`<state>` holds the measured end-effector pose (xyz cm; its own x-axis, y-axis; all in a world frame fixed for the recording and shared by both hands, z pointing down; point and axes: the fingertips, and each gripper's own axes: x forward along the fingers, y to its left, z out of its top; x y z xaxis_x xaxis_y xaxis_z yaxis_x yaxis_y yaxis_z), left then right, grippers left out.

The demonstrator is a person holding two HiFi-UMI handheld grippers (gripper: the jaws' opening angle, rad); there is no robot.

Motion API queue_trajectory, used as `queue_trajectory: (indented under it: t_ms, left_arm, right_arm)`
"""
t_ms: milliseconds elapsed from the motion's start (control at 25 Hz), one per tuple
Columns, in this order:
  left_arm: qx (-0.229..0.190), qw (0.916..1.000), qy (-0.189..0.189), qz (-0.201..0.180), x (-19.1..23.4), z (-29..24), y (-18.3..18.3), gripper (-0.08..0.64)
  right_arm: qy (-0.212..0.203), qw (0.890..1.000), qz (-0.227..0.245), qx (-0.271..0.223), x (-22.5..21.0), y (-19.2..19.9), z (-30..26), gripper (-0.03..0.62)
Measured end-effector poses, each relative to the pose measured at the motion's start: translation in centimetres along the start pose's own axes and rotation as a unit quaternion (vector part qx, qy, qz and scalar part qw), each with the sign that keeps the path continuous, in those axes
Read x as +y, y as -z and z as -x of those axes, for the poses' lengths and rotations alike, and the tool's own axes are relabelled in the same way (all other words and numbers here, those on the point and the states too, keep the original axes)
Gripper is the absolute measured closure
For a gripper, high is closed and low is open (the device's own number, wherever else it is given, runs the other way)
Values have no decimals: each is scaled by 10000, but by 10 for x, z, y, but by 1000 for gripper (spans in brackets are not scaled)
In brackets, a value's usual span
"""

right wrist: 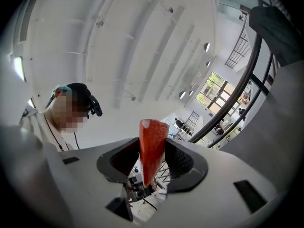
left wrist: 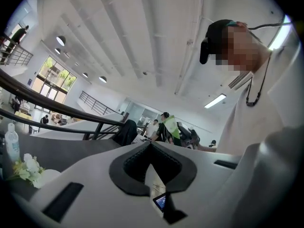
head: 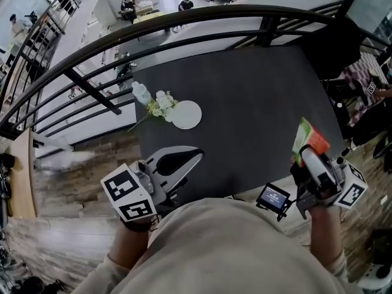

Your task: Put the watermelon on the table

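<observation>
The watermelon slice [head: 309, 141], red flesh with a green rind, stands up in my right gripper [head: 305, 155] at the lower right, over the near right edge of the dark table [head: 257, 103]. In the right gripper view the red wedge [right wrist: 152, 151] sits between the two dark pads, and the right gripper [right wrist: 153, 161] is shut on it. My left gripper [head: 197, 154] is at the lower left over the table's near edge. Its jaws meet with nothing between them, as the left gripper view also shows the left gripper [left wrist: 151, 145].
On the table's far left lie a white plate [head: 186, 114], a bunch of white flowers [head: 160, 106] and a small bottle [head: 141, 92]. A black railing [head: 184, 23] curves behind the table. A dark jacket [head: 334, 45] hangs at the far right corner. A small screen [head: 273, 198] is by my right hand.
</observation>
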<state>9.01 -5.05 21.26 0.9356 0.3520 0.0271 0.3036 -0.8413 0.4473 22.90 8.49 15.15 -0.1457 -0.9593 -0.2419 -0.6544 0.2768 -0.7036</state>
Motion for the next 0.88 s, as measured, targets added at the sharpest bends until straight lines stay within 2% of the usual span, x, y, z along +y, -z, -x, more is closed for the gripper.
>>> queue_trajectory:
  t_ms: [120,200,320,440,560,760,880]
  left_arm:
    - [186,9996,220,21,2,11,10,557]
    - [131,9995,302,2,6,20,10,557]
    - [-193,9995,157,179,25,34,2,557]
    - [-299,9987,128,401,27,44,0,557]
    - [-339,9987,123,372,31,46,-3,557]
    - [-565,9977,-196,325,47,46,-15,557]
    - [-526,9978,-293,267,50,41,-17,557]
  right_arm:
    - [81,9999,69,34,5,9,-16,410]
    - [123,9998,92,85,7,15,-28,410]
    - [162,9996,86,220,5,25,-50,410]
    - [243,9989,-40,411,3,32,-64,410]
    - [152,9982,-26,574,-3,27,-79,410]
    - [-32,9962,-80,869,-26,26,-101,410]
    - [-174,9954,-55,944,-34,20,-108,410]
